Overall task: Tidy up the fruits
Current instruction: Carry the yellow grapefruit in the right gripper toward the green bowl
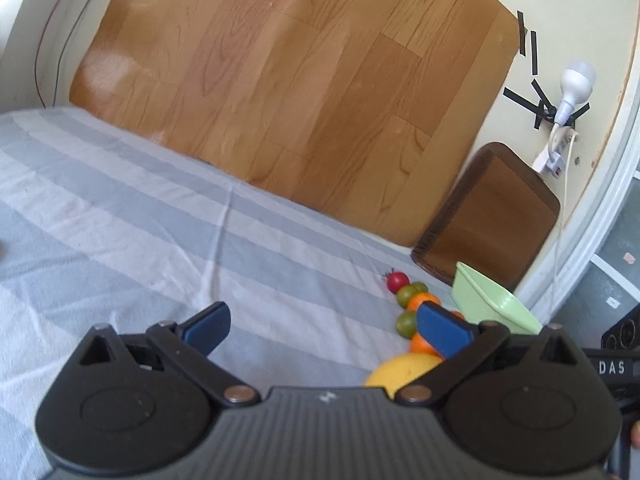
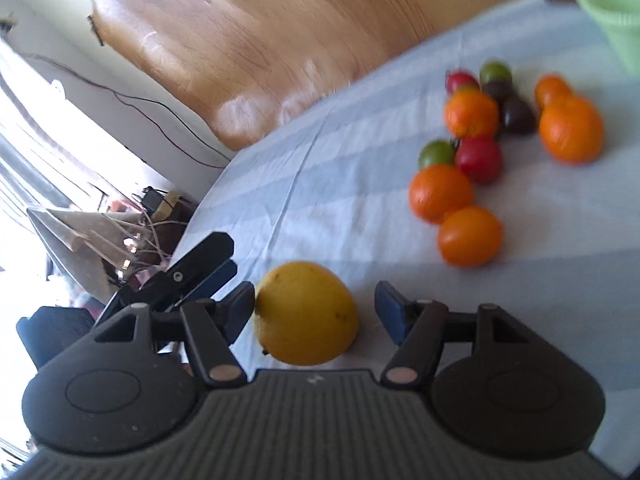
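Note:
A yellow lemon (image 2: 306,312) lies on the striped cloth between the fingers of my right gripper (image 2: 315,304). The left pad touches the lemon and the right pad stands clear of it, so the jaws are open. Beyond it lie several oranges (image 2: 440,192), red tomatoes (image 2: 480,158), green ones (image 2: 436,152) and dark ones (image 2: 518,116). My left gripper (image 1: 324,318) hangs wide open over bare cloth, with nothing between its fingers. The lemon (image 1: 404,372) shows just under its right finger, with the fruit cluster (image 1: 416,300) behind.
A pale green bowl (image 1: 492,300) sits at the far right beyond the fruit, also seen in the right wrist view (image 2: 608,12). A wood-grain board (image 1: 280,80) leans against the wall behind the bed. A dark brown board (image 1: 492,216) stands by the bowl. The cloth's edge (image 2: 208,200) drops off to the left.

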